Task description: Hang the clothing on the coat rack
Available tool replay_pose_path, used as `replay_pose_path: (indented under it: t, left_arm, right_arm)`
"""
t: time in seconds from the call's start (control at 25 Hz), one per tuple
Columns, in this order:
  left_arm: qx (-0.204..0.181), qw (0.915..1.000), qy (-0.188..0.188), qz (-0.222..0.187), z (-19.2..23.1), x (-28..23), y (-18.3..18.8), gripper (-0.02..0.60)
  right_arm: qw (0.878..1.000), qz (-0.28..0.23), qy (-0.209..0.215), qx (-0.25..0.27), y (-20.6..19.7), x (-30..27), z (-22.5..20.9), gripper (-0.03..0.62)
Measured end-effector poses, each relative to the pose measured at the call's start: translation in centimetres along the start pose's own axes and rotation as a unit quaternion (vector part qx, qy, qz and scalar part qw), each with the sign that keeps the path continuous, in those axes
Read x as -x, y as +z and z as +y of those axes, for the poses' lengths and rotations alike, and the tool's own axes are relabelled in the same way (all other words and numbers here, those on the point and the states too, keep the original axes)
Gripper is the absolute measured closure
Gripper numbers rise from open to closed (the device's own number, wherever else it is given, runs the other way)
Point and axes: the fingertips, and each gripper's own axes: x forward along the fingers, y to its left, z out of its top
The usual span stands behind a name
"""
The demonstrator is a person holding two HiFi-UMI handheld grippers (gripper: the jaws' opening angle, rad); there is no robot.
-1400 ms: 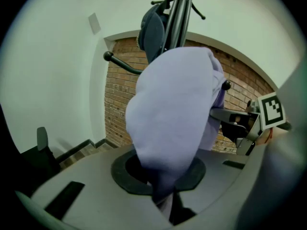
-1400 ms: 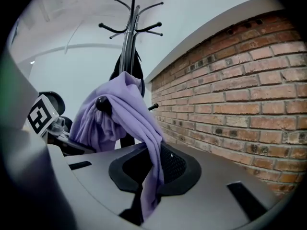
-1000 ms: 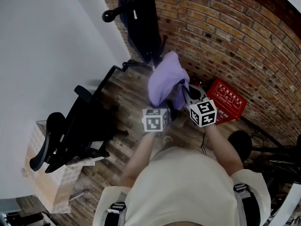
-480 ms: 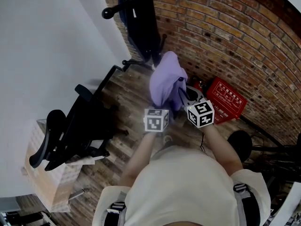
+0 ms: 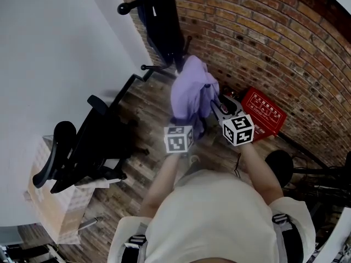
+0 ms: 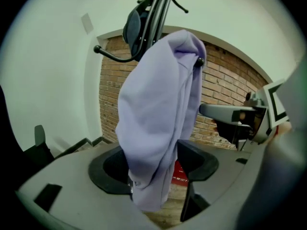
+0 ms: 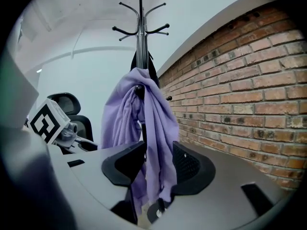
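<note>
A lilac garment (image 5: 189,89) hangs draped over a hook of the black coat rack (image 5: 159,15), which stands by the brick wall. In the left gripper view the garment's (image 6: 158,114) lower end falls between the jaws of my left gripper (image 6: 153,164), which are opening, pads apart from the cloth. My right gripper (image 7: 156,164) also has its jaws opening, with the garment's (image 7: 144,123) folds hanging loosely in the gap. In the head view both grippers (image 5: 186,126) (image 5: 219,107) sit just below the cloth. The rack's upper hooks (image 7: 140,23) are bare.
A dark coat (image 5: 164,32) hangs on the rack behind the lilac garment. A black office chair (image 5: 82,152) stands at the left by a cardboard box (image 5: 49,212). A red box (image 5: 263,114) lies on the wooden floor against the brick wall (image 5: 263,37).
The garment has shifted slightly up and toward the rack and now hangs from the hook. Both grippers stay close under it, the left a little further left.
</note>
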Motion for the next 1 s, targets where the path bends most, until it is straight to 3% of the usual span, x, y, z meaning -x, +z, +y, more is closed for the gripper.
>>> replay_pose_path:
  t: [0.48, 0.84, 1.0]
  left_arm:
    - [0.009, 0.9987, 0.025, -0.044, -1.8, 3.6, 0.2, 0.317]
    - [0.004, 0.9967, 0.050, -0.064, -3.2, 6.6, -0.2, 0.404]
    - [-0.006, 0.9953, 0.060, -0.075, -3.9, 8.0, -0.4, 0.471]
  right_arm:
    - [1.000, -0.003, 0.008, -0.005, -1.1, 5.2, 1.0, 0.442]
    - [0.999, -0.027, 0.020, -0.011, -0.4, 9.1, 2.2, 0.442]
    - [0.999, -0.036, 0.027, -0.015, -0.4, 10.6, 2.8, 0.442]
